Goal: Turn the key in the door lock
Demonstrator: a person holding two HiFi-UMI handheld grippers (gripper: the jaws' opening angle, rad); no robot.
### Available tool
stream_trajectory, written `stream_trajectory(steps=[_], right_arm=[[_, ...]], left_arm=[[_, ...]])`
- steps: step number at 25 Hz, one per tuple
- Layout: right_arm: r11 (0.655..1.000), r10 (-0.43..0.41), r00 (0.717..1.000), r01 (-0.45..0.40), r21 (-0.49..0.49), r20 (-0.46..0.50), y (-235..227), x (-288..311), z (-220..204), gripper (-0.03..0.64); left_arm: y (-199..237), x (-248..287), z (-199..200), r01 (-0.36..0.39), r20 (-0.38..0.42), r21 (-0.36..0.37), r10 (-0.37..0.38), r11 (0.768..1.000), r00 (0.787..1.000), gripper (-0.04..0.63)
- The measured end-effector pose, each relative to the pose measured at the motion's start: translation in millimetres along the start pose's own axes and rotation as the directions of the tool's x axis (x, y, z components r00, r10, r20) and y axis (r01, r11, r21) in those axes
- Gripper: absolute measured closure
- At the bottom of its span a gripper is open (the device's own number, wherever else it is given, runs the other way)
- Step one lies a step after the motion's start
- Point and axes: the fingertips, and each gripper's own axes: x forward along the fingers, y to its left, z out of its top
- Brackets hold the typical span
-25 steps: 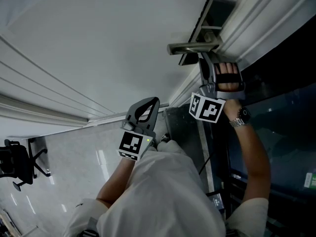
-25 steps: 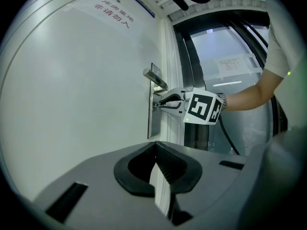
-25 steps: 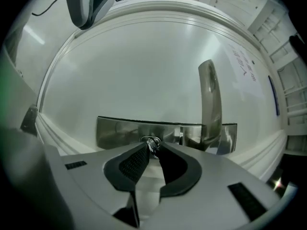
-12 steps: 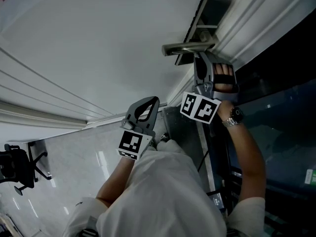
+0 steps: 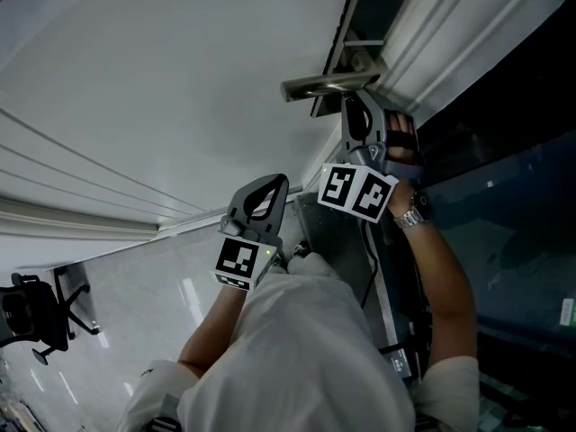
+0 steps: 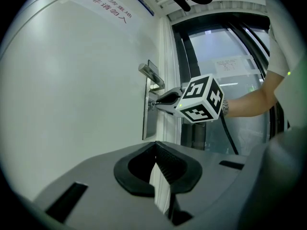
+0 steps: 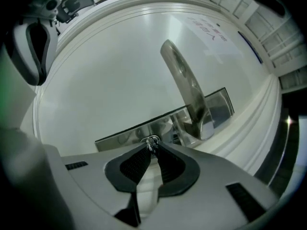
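The right gripper point(image 7: 153, 148) points level at the door point(image 5: 162, 88). Its jaws have just been closing, and the key point(image 7: 152, 141) is pinched between their very tips. The key sits in the lock on the metal lock plate point(image 7: 120, 137), close to the door's edge beside the frame and just below the lever handle point(image 7: 184, 85). The left gripper point(image 6: 155, 147) hangs well back from the door, jaws together on nothing, and takes no part.

The weak point is the hold. Only a small shiny bit of metal lies between the pads, right at their ends, and I cannot tell whether it is the key's head or a ring on it. If it is a ring, a twist will probably spin the ring and leave the key unturned. Even on the head, so shallow a pinch may let the pads slide round the key once the lock resists.

The turn could also bind. If the hand rolls off the line of the keyhole, the key is likely to be levered sideways and jam or bend in the cylinder. A slight pull away from the door during the roll may draw the key partly out, so that it stops turning.

The handle is near the gripper's body, and a wide roll may knock it
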Motion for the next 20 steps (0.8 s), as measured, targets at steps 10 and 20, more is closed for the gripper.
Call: stream_trajectory(steps=[10,20], right_arm=[[0.931,0.078,0.997,-0.074,0.357,0.004,-2.3,1.4,-2.4,0.607],[0.699,0.119,0.991,-0.124,0.704,0.056,-4.0,3.3,-2.0,0.607]], left_arm=[[5.2,-4.4,-1.5,-0.019,-0.006,0.001,0.019,1.000,1.000,0.589],[5.1,-2.3,-0.9,-0.027,-0.003,0.001,0.027,1.000,1.000,0.589]])
